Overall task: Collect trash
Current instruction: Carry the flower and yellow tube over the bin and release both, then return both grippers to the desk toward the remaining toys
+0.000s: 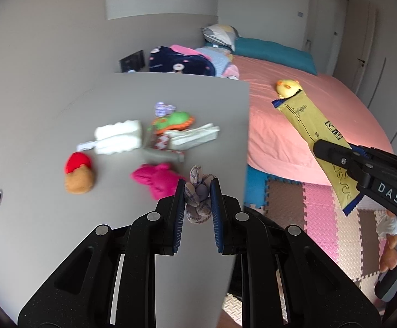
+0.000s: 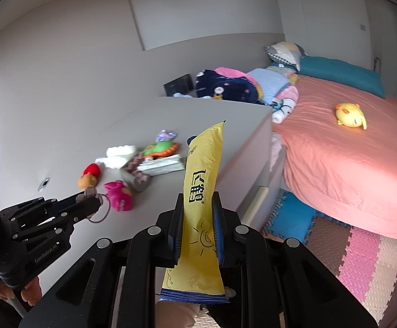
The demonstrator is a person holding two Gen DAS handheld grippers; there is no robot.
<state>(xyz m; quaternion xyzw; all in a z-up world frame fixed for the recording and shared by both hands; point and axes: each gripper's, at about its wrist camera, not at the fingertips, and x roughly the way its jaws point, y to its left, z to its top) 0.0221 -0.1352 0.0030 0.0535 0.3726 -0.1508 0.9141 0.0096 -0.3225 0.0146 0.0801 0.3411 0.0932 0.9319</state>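
The right tool (image 2: 197, 228) is clamped on a long yellow snack wrapper (image 2: 202, 205), holding it upright in the air beyond the edge of the grey surface (image 1: 48, 125), over the foam floor mats (image 1: 321, 213). The left tool (image 1: 197, 201) is closed on a small plaid fabric toy (image 1: 197, 191) with a loop of cord, held just above the near part of the surface.

As I judge it, the collecting is only partly done. One clear piece of trash, the wrapper, is already picked up but not yet dropped anywhere; no bin or bag shows in either view, so I cannot say where it is meant to go.

Plenty is left on the surface: a folded white tissue pack (image 1: 117, 136), a flatter white packet (image 1: 194, 136), a small patterned wrapper (image 1: 161, 143) between them, and a crinkled purple scrap (image 1: 162, 108) farther back. Mixed in with these are things that look like toys rather than rubbish: a brown plush with a red cap (image 1: 78, 173), a bright pink plush (image 1: 158, 179) and a green and orange plush (image 1: 175, 120). A yellow chick plush (image 2: 350, 114) lies well apart on the pink bed (image 2: 348, 164).

Sorting the scraps from the toys seems the bulk of the work remaining.
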